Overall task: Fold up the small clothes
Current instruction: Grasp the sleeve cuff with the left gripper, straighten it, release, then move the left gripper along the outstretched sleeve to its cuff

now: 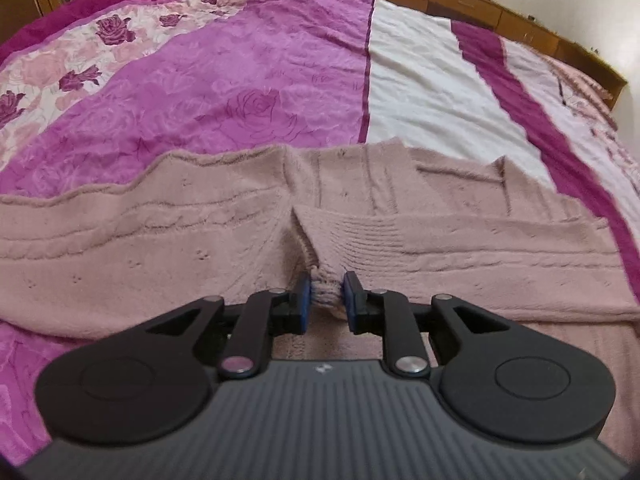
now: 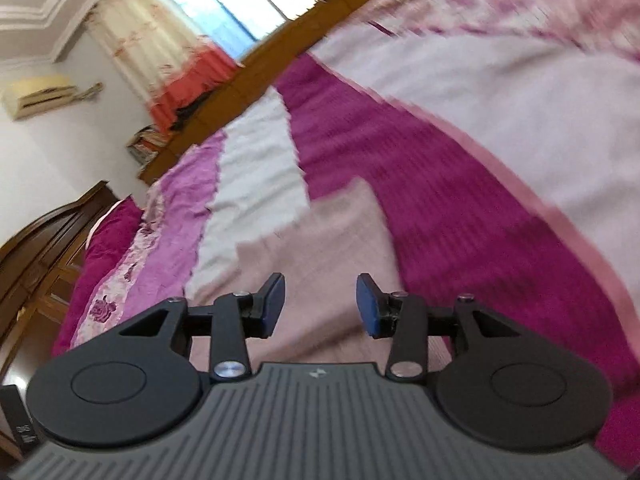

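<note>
1. Bedroom: bed (image 1: 280, 92) w/ purple-and-white rose cover, wood cabinets behind, window at the far side.
2. One pink knit sweater (image 1: 140, 240) lies flat across the near part of the bed; one sleeve is folded in over the body, ribbed cuff (image 1: 326, 286) at the near edge.
3. Left gripper (image 1: 327, 300): fingers narrow, pinching that cuff; knit bunched between the blue pads.
4. Right gripper (image 2: 321, 304): fingers spread, nothing between them, hanging above the sweater; view tilted and blurred.
5. Step in hand, my read: setting the sleeve. Do it well: keep cuff low, lay it straight along the cable pattern, smooth before letting go so no lump stays.
6. Right should take the hem next, square w/ the edge, not a single layer only.
7. Count: 1 sweater, 2 grippers, 1 bed. No other clothes seen.
</note>
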The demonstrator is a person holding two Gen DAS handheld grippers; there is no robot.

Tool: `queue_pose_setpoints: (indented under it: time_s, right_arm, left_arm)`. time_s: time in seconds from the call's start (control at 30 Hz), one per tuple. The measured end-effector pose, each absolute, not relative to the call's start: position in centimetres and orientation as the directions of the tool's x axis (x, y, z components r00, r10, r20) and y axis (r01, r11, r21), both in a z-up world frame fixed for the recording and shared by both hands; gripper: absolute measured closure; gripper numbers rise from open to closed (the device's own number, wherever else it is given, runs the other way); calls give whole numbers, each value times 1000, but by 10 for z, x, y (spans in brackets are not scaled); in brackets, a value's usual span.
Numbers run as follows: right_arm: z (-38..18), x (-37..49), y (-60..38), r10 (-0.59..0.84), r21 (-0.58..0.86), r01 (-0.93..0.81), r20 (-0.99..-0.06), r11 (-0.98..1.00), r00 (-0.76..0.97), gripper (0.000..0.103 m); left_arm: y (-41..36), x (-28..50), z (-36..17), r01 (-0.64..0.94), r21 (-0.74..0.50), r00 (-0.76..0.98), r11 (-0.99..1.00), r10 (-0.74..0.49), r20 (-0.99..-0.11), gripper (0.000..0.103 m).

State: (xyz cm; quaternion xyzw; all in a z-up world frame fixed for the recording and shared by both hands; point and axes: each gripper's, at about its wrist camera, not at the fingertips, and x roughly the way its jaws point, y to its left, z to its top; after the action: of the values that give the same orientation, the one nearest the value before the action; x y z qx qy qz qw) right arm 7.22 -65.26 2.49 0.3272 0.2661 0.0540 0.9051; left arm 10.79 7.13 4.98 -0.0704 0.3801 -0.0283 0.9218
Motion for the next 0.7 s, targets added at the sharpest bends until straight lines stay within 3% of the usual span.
queue_pose_setpoints:
  time_s: [0.27,0.53,0.7]
  right_arm:
    - [28,151,-623,223,448,28,-498,894,838,55]
    - [-4,197,-600,265,401,-18,-570,916,778,55]
    - [-16,209,-581,213,253,-73,-588,965,780,55]
  left_arm:
    - [64,110,68,-8,-127,763,992,-76,-642,83]
    - [56,135,41,-18,-125,730,992,-73,-679,83]
    - [58,136,26,-36,-103,717,994,-46,-695,82]
